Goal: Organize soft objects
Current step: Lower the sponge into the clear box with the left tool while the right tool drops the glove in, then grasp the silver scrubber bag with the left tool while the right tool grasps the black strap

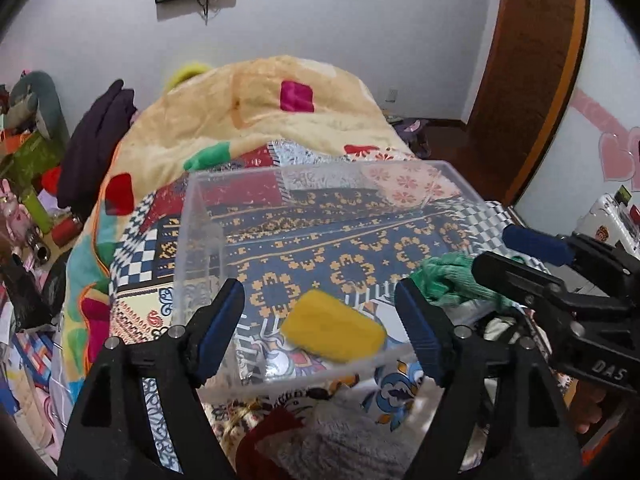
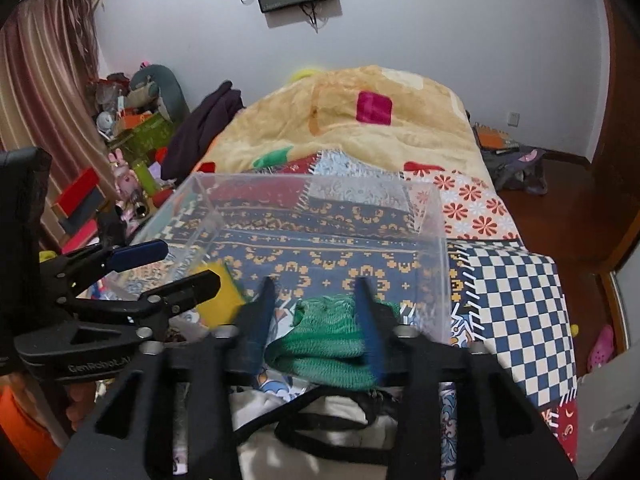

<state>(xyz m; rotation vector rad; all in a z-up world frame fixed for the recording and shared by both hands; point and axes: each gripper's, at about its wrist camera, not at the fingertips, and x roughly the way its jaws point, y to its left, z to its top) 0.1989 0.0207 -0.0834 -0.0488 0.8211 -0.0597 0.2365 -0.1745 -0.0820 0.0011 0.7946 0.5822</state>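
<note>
Green knit cloth [image 2: 328, 344] between right fingers [image 2: 370, 320]

On the bed there is one clear plastic bin [image 1: 192, 216] holding one yellow sponge [image 1: 334, 330], one green knitted cloth [image 2: 328, 344] at its near edge, and two grippers, left [image 1: 320, 320] and right [image 2: 316, 320].

Yellow sponge [image 1: 334, 336] in clear bin [image 1: 192, 216], green knit cloth [image 2: 328, 344] seemingly at rim

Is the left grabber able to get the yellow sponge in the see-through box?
Probably yes. The left gripper is open, with the yellow sponge lying just ahead between its fingers inside the clear box. The box has no lid, though its near wall may need clearing first.
</note>
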